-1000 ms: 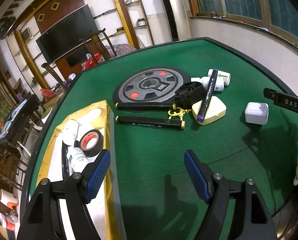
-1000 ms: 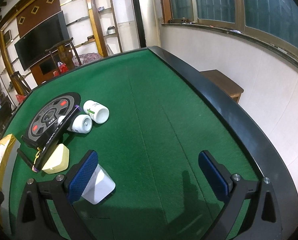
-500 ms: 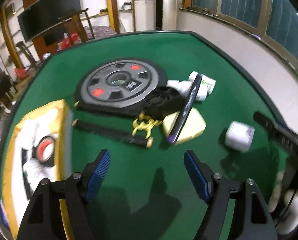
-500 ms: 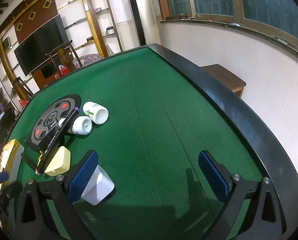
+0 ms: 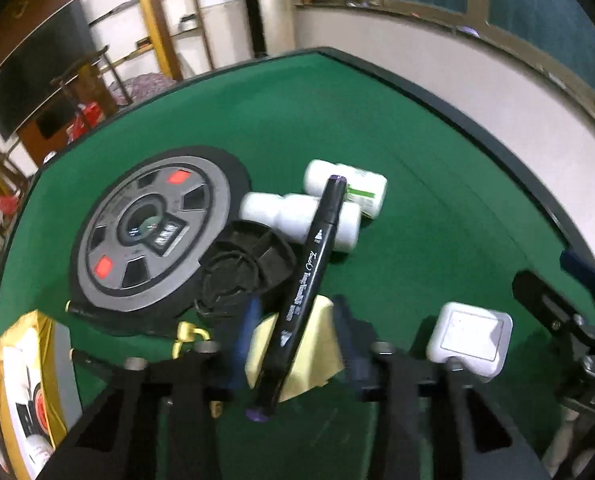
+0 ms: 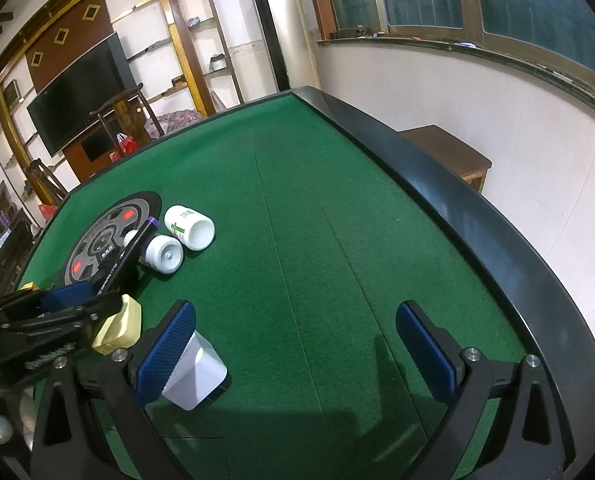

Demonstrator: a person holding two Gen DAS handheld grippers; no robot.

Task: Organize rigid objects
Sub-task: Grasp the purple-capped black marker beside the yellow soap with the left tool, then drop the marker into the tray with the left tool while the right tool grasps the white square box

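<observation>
A black marker [image 5: 309, 272] with purple ends lies across a pale yellow case [image 5: 313, 348] and two white bottles [image 5: 317, 220]. My left gripper [image 5: 295, 320] straddles the near end of that marker and the case. Its jaws are closing and blurred, and the pads stand short of the marker. From the right wrist view the left gripper [image 6: 93, 298] sits over the yellow case [image 6: 123, 326] and the marker [image 6: 117, 268]. My right gripper [image 6: 295, 312] hangs open over bare felt, with a white box [image 6: 193, 372] just beside its left finger.
A grey weight plate [image 5: 145, 236] and a black round case [image 5: 245, 264] lie behind the marker. A gold-rimmed tray [image 5: 21, 380] with tape and bottles sits at the left. The white box [image 5: 469, 336] is to the right. The table's black rim [image 6: 457, 208] runs along the right side.
My left gripper has swung right from the tray side to the yellow case and marker, and its jaws have narrowed around them. The right gripper has stayed put.
</observation>
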